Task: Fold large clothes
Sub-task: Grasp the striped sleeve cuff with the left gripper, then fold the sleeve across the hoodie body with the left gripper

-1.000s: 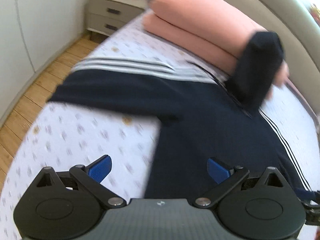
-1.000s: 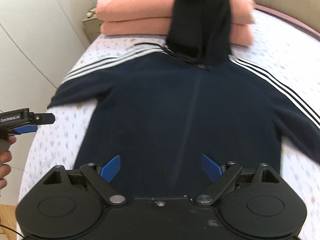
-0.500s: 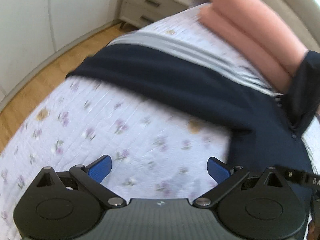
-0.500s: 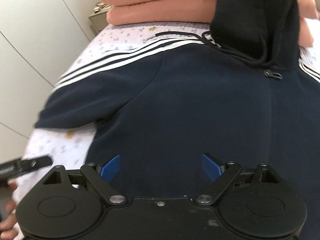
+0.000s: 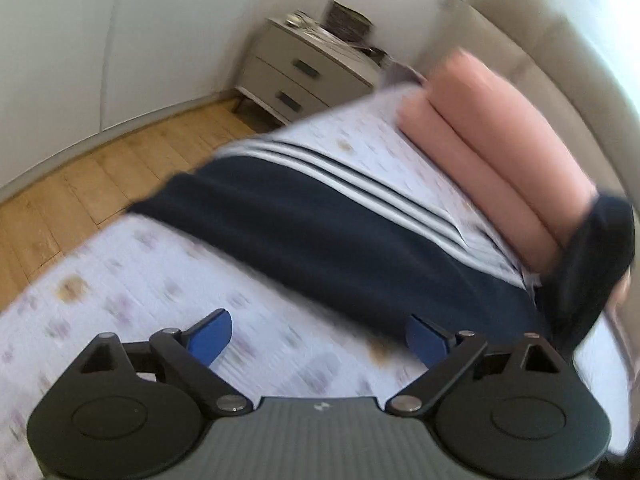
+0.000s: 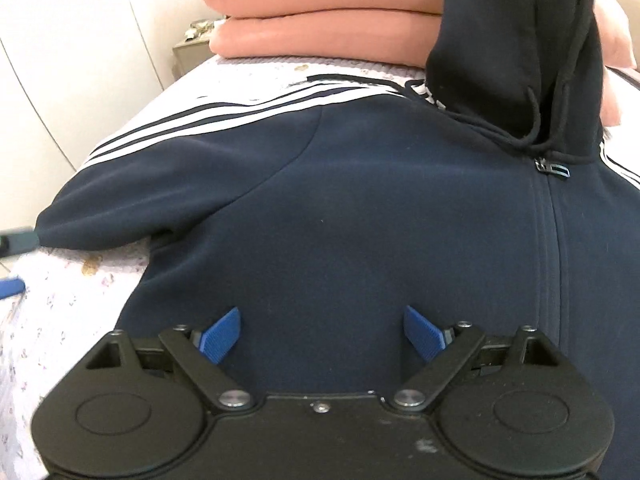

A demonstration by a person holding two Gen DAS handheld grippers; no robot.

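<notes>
The left gripper has its blue fingers spread wide apart, holding nothing, above the floral bedspread just near of the navy hoodie's outstretched sleeve. The right gripper is likewise wide apart and empty, hanging over the hoodie's chest; whether its pads touch the cloth cannot be told.

The hoodie lies face up and spread flat on the bed, zipper closed, white stripes along the sleeve. Its hood is propped up against two stacked pink pillows at the far end.

In the left wrist view, which is blurred, a grey two-drawer nightstand stands at the far left beside the bed, on a wooden plank floor. White wall panels rise on the left, and a padded beige headboard stands behind the pillows.
</notes>
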